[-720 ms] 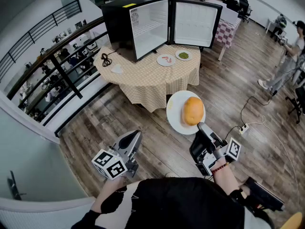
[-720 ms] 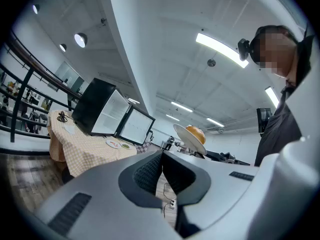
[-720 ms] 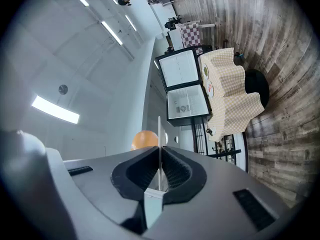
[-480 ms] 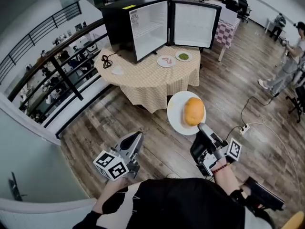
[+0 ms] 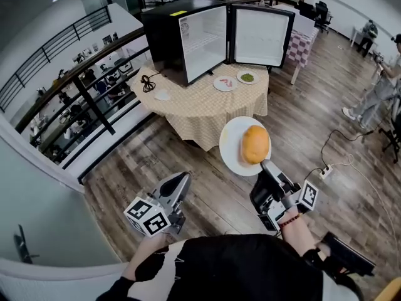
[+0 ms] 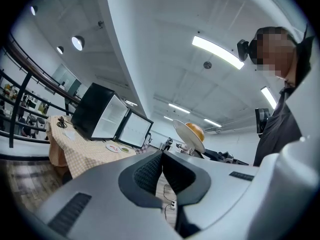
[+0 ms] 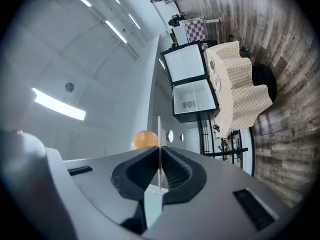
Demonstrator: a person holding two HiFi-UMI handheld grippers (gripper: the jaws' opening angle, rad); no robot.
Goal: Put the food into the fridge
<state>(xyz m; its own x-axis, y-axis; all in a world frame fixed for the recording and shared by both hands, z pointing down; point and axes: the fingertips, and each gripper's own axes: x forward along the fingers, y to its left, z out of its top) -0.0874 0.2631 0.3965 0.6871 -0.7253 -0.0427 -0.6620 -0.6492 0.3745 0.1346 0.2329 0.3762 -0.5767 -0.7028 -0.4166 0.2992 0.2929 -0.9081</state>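
A round table (image 5: 200,108) under a tan checked cloth carries a black mini fridge (image 5: 164,33) with its door open, a plate of pinkish food (image 5: 224,83) beside a plate of green food (image 5: 247,78), a coiled black cable (image 5: 148,82) and perhaps a small white dish (image 5: 162,95).

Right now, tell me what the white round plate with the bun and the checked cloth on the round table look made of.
The white round plate: probably glazed ceramic or melamine; smooth, uniform, thin stiff rim seen edge-on in the right gripper view.
The beige checked tablecloth: woven fabric, matt; it hangs in soft folds at its edge.
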